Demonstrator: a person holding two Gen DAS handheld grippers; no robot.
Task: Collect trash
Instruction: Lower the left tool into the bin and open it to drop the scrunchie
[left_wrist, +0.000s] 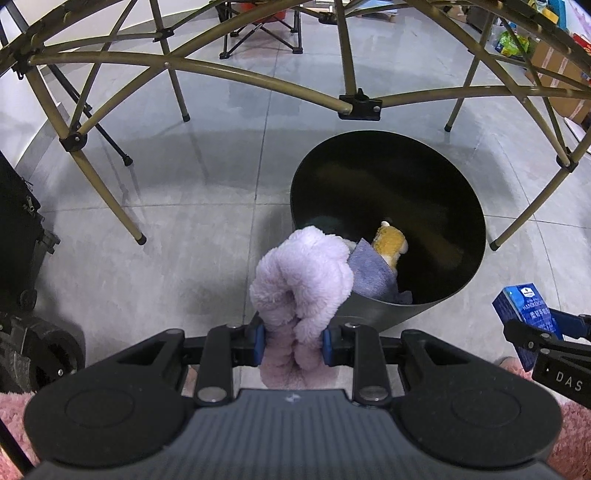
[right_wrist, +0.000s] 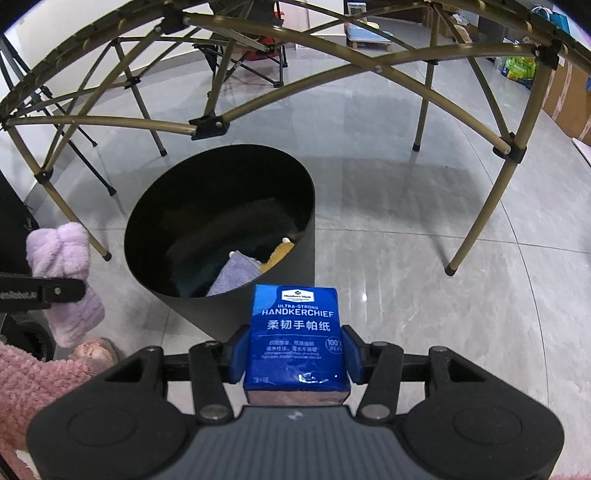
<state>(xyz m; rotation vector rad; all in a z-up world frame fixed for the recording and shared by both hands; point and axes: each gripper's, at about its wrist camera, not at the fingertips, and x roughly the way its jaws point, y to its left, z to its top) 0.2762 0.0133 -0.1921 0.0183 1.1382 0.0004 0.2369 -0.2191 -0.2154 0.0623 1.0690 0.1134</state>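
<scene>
The left gripper (left_wrist: 291, 341) is clamped narrow on a fluffy lilac cloth (left_wrist: 301, 280), whose bunched bulk stands up past the blue pads (left_wrist: 259, 345). The right gripper (right_wrist: 295, 354) is closed on a blue handkerchief tissue pack (right_wrist: 297, 332), held upright with its long axis running along the fingers and its printed face toward the camera.

The relation that matters is where the black trash bin (left_wrist: 461, 206) lies from each load. In the left wrist view the bin's open mouth sits at about one o'clock from the cloth, and the cloth's far edge already overlaps the near rim; whether it is truly above the opening or merely in front of it cannot be settled from this angle. In the right wrist view the bin (right_wrist: 147, 236) lies at about eleven o'clock from the pack, whose top edge meets the bin's outer wall in the picture, short of the mouth. Judged from this, the left hand looks nearer to a drop.

Only the left view shows the orange plush toy (left_wrist: 391, 245) clearly, lying on a purple-grey rag (left_wrist: 369, 273) inside the bin; the right view catches just slivers of both. The right view alone shows the pack's label and the cloth's drooping tail (right_wrist: 75, 314) below the left fingers.
</scene>
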